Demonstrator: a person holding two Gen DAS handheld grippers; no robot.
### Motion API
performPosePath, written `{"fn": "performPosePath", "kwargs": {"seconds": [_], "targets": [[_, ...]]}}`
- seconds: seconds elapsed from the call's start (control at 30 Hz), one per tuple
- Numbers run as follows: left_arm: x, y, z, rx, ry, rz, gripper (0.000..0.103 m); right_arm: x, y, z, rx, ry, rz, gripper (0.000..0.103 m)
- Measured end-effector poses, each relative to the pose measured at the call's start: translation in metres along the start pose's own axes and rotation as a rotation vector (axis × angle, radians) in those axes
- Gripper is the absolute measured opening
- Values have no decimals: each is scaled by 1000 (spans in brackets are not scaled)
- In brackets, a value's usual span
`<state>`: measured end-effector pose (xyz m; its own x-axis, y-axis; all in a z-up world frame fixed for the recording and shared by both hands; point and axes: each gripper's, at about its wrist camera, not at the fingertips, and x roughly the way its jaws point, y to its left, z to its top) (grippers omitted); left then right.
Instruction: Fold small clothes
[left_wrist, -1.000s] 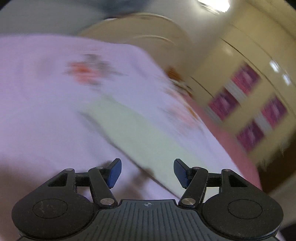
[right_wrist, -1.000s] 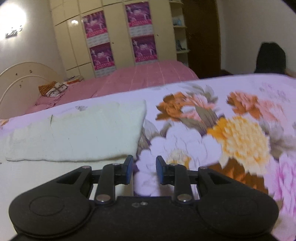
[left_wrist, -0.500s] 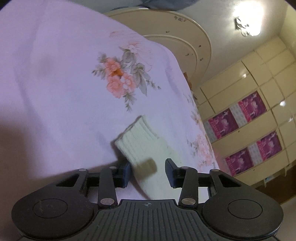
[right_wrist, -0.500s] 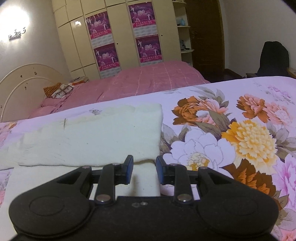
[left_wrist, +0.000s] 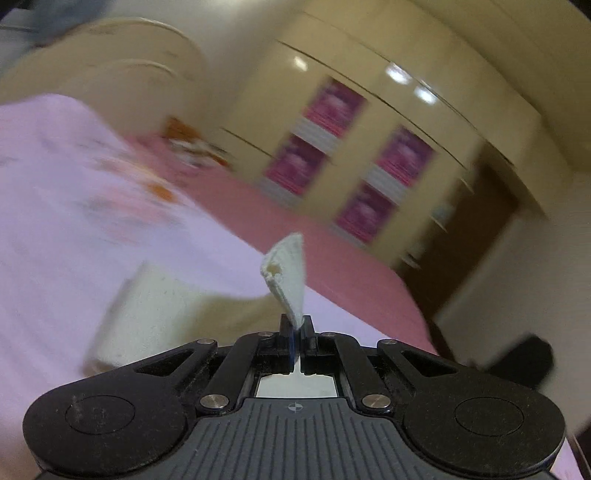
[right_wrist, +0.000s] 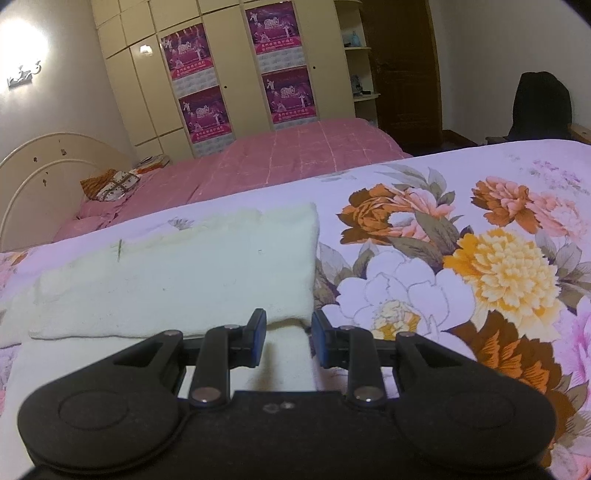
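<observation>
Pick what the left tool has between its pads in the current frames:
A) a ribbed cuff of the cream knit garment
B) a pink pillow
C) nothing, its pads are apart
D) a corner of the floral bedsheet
A: the left tool is shut, with the cream knit garment's ribbed cuff sticking up from its pads.

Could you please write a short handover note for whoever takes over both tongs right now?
Left tongs: have just been closing and are shut on the ribbed cuff of the cream garment, lifted off the bed.
Right tongs: part open, holding nothing, hanging over the garment's near corner.
Garment: on the floral sheet, one layer already folded over another, right edge neat.
Done: first fold, cuff picked up.
Left: probably carry the cuff across onto the folded stack, release and flatten. The left view is blurred, so confirm the grip before pulling further.
</observation>
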<state>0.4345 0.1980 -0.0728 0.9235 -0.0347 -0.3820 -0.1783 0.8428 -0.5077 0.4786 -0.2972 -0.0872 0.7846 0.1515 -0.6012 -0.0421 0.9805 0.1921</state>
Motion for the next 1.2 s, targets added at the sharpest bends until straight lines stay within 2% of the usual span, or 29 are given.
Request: {"fn": "performPosePath", "kwargs": {"seconds": [0.07,0.2,0.4,0.43,0.47,0.5,0.53,0.6,0.77,0.9,1.03,1.1,1.13,1.17,1.2], "targets": [[19,-44,-14,88,55,-35,2,-2,1,-1,-7,-2,7,27],[52,-112,-48,260,189,-51,2,-5,-2,1,13,-11,11,28],[86,-164,-99,429,358,-20,3,-7,-1,3,48,-14,43,29],[82,-169,-105,459,344,-6,8,-6,1,4,59,-9,58,30],[76,-174,-108,491,322,-7,19,-5,3,5,71,-7,75,33],[71,-174,-104,500,313,-28,54,-3,6,6,86,-5,98,35],[62,-175,-103,500,285,-26,69,-1,10,7,97,-4,122,38],[39,-173,-95,523,207,0,69,5,23,9,121,5,187,40],[-6,-119,-68,440,149,168,69,36,57,13,214,73,361,41],[-23,-67,-63,333,196,256,69,65,87,10,205,147,411,42],[-9,-45,-66,258,267,236,69,89,99,5,240,207,417,42],[-2,-51,-66,267,263,228,69,94,101,7,251,202,427,37],[1,-51,-68,268,264,220,69,94,103,8,248,205,429,29],[7,-55,-70,267,267,216,69,94,106,10,236,208,430,11],[10,-54,-72,269,269,216,69,94,108,12,218,209,428,5]]}}
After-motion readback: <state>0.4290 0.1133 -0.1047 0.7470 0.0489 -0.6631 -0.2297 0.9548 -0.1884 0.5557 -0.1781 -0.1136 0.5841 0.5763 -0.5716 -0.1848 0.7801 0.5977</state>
